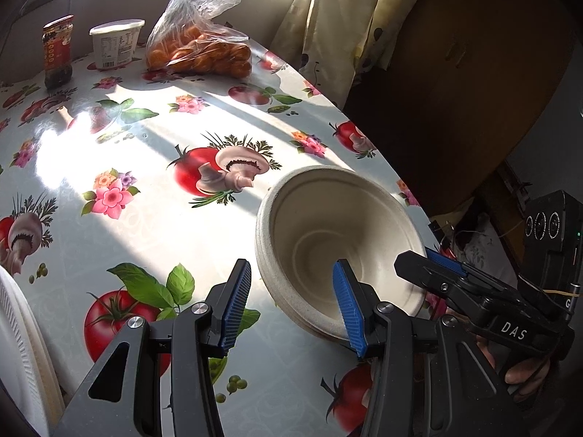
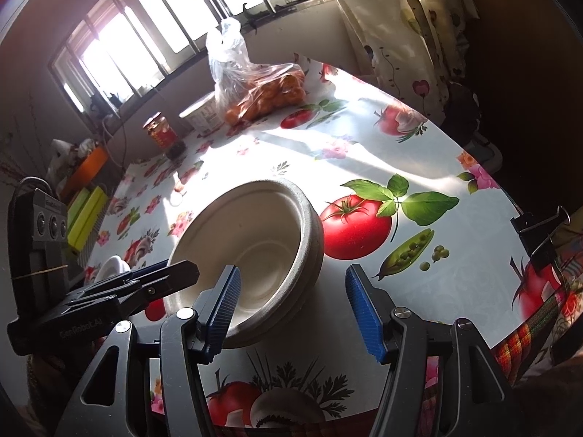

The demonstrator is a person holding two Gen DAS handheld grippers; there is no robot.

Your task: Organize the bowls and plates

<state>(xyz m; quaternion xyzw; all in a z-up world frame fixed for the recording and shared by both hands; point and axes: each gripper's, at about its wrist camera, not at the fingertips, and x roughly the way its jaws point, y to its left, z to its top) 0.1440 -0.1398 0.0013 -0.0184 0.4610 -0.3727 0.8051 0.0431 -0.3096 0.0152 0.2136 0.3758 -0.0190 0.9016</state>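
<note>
Your left gripper (image 1: 295, 306) is straddling the near-left rim of the stacked bowls (image 1: 339, 240), jaws parted, pads not visibly pressing; the bowls are sitting near the tablecloth's (image 1: 145, 145) right edge. Your right gripper (image 2: 302, 306) is straddling their opposite rim, released.

Left gripper (image 1: 293, 300) and right gripper (image 2: 293, 307) are held angled downward, jaws parted, nothing clamped; fingertips nearly meeting.

The bowl stack (image 2: 251, 251) sits near the table (image 2: 364, 167) edge; jar (image 2: 160, 133), tub (image 2: 202, 116) and bag (image 2: 255, 87) apparently line the far side.
</note>
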